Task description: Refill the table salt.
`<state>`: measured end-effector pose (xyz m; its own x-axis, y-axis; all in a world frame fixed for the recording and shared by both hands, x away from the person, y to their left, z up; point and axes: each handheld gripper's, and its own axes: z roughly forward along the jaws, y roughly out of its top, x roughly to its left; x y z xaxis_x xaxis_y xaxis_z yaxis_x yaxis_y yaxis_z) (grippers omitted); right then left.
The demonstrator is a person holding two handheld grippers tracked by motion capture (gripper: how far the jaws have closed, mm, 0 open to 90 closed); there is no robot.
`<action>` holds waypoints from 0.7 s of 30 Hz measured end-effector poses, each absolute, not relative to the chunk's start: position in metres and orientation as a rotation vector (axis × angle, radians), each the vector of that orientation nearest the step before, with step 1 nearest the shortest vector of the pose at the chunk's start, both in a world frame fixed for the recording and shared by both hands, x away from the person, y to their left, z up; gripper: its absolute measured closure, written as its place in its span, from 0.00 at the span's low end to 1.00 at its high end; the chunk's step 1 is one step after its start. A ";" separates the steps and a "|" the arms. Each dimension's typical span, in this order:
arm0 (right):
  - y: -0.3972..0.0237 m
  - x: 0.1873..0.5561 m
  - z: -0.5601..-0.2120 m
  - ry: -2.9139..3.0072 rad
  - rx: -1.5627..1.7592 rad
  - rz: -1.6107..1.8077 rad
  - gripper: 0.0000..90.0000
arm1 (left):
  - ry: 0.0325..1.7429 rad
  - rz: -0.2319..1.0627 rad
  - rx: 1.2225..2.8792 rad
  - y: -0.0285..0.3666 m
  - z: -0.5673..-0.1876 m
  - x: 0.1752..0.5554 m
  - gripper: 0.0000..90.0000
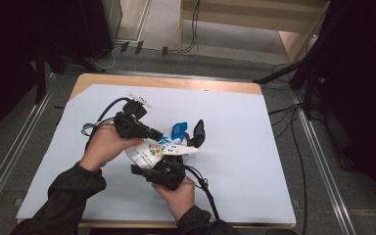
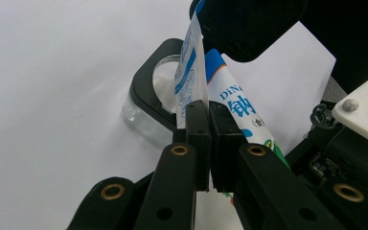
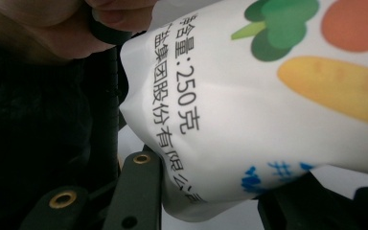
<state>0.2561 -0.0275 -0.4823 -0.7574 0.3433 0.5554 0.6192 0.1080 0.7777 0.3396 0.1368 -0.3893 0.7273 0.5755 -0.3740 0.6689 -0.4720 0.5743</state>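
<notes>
A white bag [image 1: 152,151] with a blue top and printed vegetables hangs between my two grippers above the middle of the table. My left gripper [image 1: 159,134] is shut on the bag's flat top edge [image 2: 191,72], its pads [image 2: 197,139] pressed together on the film. My right gripper [image 1: 149,164] comes in from below, and the bag's rounded lower body [image 3: 268,105] fills the space between its two jaws. Just past the bag stands a clear container with a black rim [image 2: 148,91], which appears as a dark shape [image 1: 198,131] in the high view.
A white sheet [image 1: 254,161] covers the wooden table [image 1: 176,82]. Cables trail from both grippers. Dark stands and cables sit on the floor at the left and right of the table.
</notes>
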 end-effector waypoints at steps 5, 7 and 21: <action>-0.027 0.256 -0.482 -2.150 -0.955 -1.703 0.78 | 0.938 -0.155 2.197 0.136 -0.388 0.338 0.99; -0.027 0.256 -0.481 -2.153 -0.956 -1.701 0.78 | 0.936 -0.153 2.197 0.135 -0.388 0.338 0.99; -0.026 0.256 -0.481 -2.160 -0.953 -1.705 0.78 | 0.944 -0.139 2.192 0.135 -0.386 0.337 1.00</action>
<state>0.2563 -0.0261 -0.4805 -0.7626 0.3458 0.5467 0.6120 0.1121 0.7829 0.3365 0.1346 -0.3863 0.7245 0.5867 -0.3618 0.6663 -0.4616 0.5856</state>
